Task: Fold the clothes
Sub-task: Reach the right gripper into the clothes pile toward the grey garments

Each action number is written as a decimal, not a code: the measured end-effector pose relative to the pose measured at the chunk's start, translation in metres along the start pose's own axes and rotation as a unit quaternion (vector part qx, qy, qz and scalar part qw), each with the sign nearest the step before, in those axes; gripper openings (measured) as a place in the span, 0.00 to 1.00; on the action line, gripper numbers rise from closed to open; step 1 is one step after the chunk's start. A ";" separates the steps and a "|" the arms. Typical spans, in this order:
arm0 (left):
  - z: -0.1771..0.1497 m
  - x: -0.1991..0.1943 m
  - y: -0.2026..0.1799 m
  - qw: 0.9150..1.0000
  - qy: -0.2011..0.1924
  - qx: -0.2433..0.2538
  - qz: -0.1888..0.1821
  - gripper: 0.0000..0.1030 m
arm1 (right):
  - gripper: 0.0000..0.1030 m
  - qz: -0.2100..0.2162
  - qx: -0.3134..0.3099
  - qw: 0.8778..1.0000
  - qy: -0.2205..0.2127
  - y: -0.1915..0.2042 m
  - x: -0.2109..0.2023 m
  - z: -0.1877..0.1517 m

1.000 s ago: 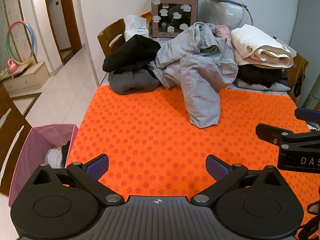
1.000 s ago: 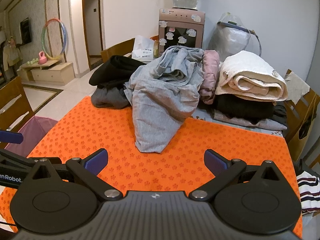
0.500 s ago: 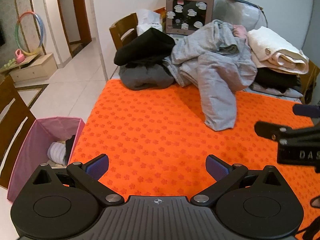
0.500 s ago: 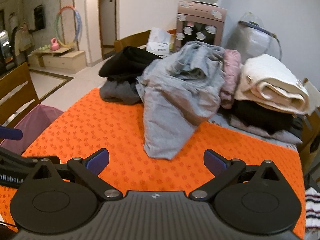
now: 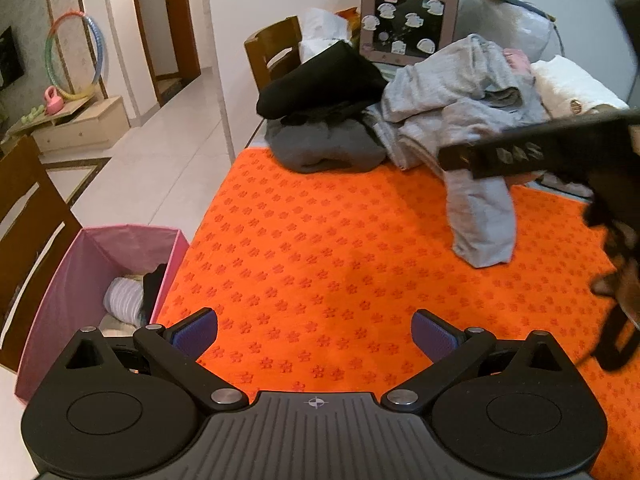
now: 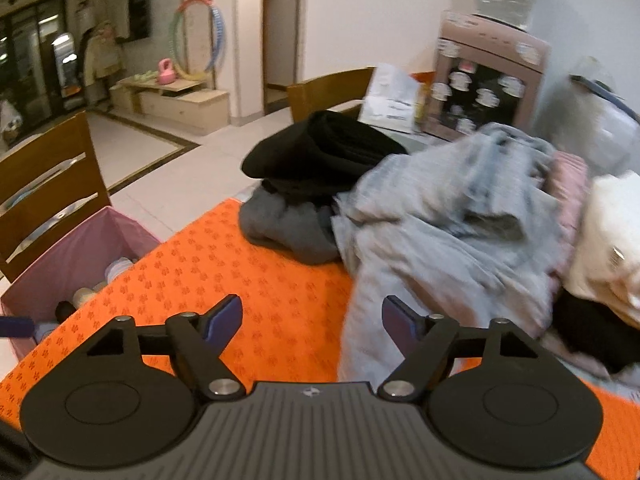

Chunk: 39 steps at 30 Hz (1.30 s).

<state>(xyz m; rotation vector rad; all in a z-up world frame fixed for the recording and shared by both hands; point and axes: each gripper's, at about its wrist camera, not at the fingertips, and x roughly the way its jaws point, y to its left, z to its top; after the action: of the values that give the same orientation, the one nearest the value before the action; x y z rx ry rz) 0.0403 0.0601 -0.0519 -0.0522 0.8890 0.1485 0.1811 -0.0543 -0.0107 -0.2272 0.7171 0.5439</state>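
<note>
Orange mat bears a clothes pile beside pink bin.

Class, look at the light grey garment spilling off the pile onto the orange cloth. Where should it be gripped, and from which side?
Probably the loose end of the light grey garment, which lies flat and free of the pile. Approach from the near, open side of the orange cloth, where the open right hand-held gripper already points.

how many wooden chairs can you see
2. One chair stands behind the table's far left corner; another chair stands near left beside the pink bin. Others may be hidden.
</note>
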 end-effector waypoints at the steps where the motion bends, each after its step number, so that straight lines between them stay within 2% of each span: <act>1: 0.000 0.003 0.002 1.000 0.002 -0.001 0.001 1.00 | 0.77 0.002 -0.005 1.000 0.002 0.001 0.010 0.004; 5: 0.001 0.013 0.009 1.000 0.009 -0.005 0.003 1.00 | 0.76 -0.001 -0.021 1.000 0.004 0.006 0.047 0.022; 9: 0.004 0.024 0.016 1.000 0.012 -0.005 0.009 1.00 | 0.76 -0.034 -0.022 0.999 -0.003 0.000 0.075 0.038; 14: 0.007 0.036 0.022 1.000 0.017 -0.006 0.012 1.00 | 0.77 -0.082 -0.041 0.996 -0.014 -0.015 0.088 0.053; 17: 0.009 0.042 0.022 1.000 0.020 -0.003 0.010 1.00 | 0.78 -0.126 -0.081 0.989 -0.012 -0.025 0.094 0.057; 20: 0.012 0.046 0.021 1.000 0.019 0.002 0.008 1.00 | 0.78 -0.156 -0.097 0.983 -0.024 -0.040 0.087 0.058; 27: 0.020 0.051 0.012 1.000 0.016 0.011 0.003 1.00 | 0.99 -0.224 -0.001 0.972 -0.074 -0.100 0.046 0.072; 29: 0.022 0.052 0.009 1.000 0.016 0.012 0.000 1.00 | 1.00 -0.224 0.025 0.972 -0.065 -0.122 0.048 0.071; 34: 0.024 0.050 0.004 1.000 0.015 0.019 -0.002 1.00 | 1.00 -0.151 0.112 0.982 -0.011 -0.176 0.072 0.063; 38: 0.024 0.048 0.001 0.999 0.019 0.026 0.000 1.00 | 1.00 -0.100 0.144 0.985 0.002 -0.195 0.088 0.061; 39: 0.023 0.047 0.001 0.999 0.020 0.027 0.001 1.00 | 0.97 -0.088 0.145 0.986 0.001 -0.195 0.089 0.061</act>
<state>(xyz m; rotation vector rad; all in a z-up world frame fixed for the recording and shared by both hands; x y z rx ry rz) 0.0875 0.0683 -0.0740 -0.0043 0.9334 0.1248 0.3769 -0.1603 -0.0234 -0.0180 0.7603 0.2669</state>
